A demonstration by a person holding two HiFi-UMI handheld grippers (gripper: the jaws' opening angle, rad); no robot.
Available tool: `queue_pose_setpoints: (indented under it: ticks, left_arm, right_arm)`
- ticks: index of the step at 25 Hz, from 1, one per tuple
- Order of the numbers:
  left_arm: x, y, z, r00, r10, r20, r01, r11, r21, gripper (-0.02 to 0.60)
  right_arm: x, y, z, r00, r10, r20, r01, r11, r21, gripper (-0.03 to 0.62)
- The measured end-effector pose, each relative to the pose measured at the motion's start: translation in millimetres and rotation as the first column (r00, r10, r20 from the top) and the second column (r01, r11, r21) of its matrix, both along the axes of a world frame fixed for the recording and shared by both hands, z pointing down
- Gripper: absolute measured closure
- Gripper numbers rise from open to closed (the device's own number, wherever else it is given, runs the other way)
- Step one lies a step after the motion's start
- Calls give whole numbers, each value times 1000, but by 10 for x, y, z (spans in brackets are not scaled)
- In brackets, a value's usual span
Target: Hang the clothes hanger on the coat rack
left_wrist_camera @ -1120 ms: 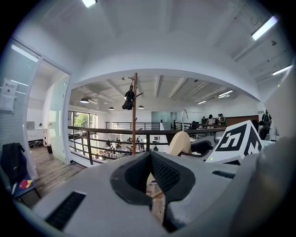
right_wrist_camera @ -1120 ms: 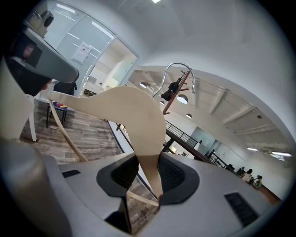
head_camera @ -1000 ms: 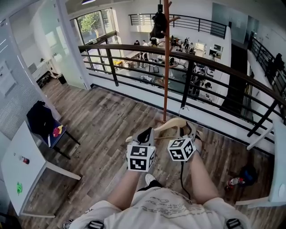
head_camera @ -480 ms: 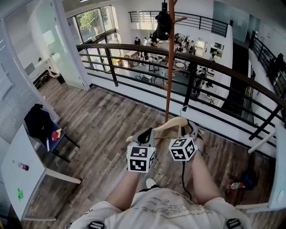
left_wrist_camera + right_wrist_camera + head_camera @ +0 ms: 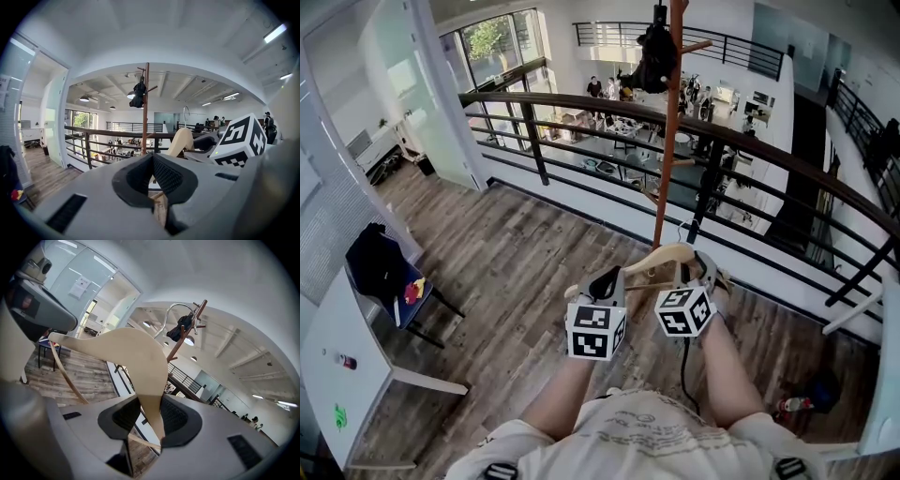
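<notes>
The clothes hanger (image 5: 667,255) is held low in front of the person, short of the coat rack (image 5: 666,141), whose pole stands at the far side by the railing (image 5: 581,101). The left claw (image 5: 605,278) is clamped on the hanger's left tip and the right claw (image 5: 703,272) is closed on its right arm, wood pinched between the pads. The carry seems about half done. To finish well, I would keep both grips firm and the metal hook (image 5: 180,310) upright and facing the rack. Then raise it above a bare peg, clear of the dark garment (image 5: 656,56) on top.

The floor (image 5: 516,272) is grey-brown planking. A white tabletop (image 5: 342,356) and a chair (image 5: 389,272) sit at the left. Beyond the railing is an open hall with people at desks.
</notes>
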State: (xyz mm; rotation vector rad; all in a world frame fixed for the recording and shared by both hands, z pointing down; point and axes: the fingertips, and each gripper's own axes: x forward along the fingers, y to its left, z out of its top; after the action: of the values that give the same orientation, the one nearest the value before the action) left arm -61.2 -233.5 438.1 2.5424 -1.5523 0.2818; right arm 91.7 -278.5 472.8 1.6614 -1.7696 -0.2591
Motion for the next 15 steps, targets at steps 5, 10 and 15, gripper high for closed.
queue_pose_setpoints:
  ticks: [5, 10, 15]
  left_arm:
    - [-89, -419, -65, 1000, -1, -4, 1, 1000, 19, 577]
    - [-79, -743, -75, 1000, 5, -2, -5, 1000, 18, 577]
    - [-10, -954, -131, 1000, 12, 0, -12, 1000, 25, 577]
  right_arm:
    - [-82, -442, -78, 1000, -5, -5, 6, 1000, 16, 462]
    - [-68, -770, -130, 1000, -7, -11, 7, 1000, 22, 462]
    - [18, -1065, -185, 999, -12, -51, 13, 1000, 16, 462]
